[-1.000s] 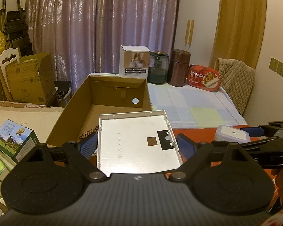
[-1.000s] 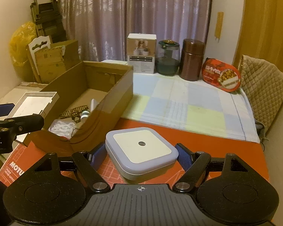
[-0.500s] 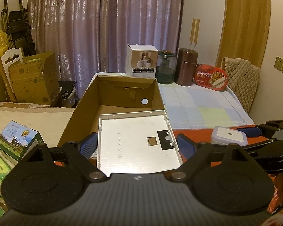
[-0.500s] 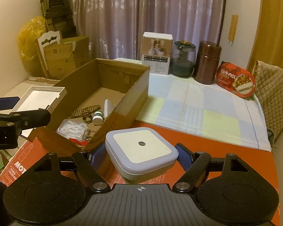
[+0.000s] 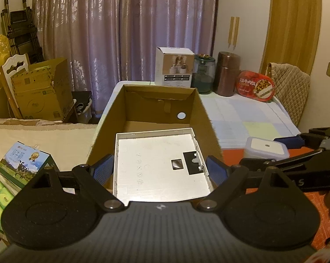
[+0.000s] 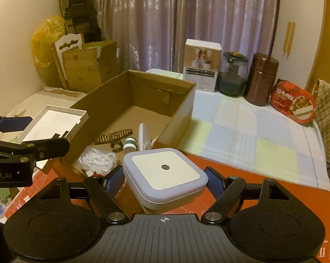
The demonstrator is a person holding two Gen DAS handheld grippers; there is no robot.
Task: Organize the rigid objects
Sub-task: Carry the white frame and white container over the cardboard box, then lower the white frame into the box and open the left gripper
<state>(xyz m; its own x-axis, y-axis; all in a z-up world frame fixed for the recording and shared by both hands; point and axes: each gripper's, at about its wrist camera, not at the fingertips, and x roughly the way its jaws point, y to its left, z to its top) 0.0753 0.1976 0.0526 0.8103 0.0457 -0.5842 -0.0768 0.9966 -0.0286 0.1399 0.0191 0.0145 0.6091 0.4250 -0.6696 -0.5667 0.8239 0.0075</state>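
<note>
Left wrist view: my left gripper [image 5: 159, 171] has its jaws spread wide and clamped on the two side edges of a shallow white tray [image 5: 156, 164], which I hold over the near end of the open cardboard box [image 5: 200, 114]. In the right wrist view, my right gripper [image 6: 165, 180] has its jaws at a middling spread, pressed against opposite sides of one square lavender night light [image 6: 165, 175] with a cream face and a small dark dot at its centre. It hangs above the orange mat [image 6: 263, 175], just beside the box's near corner. Inside the box lie one brown hair claw [image 6: 114, 137], one bundle of white cord [image 6: 99, 159] and one small white bottle [image 6: 128, 144]. At the far end of the table [image 6: 241, 118] stand one white carton [image 6: 201, 64], two jars [image 6: 234, 76] and one red tin [image 6: 293, 104].
</note>
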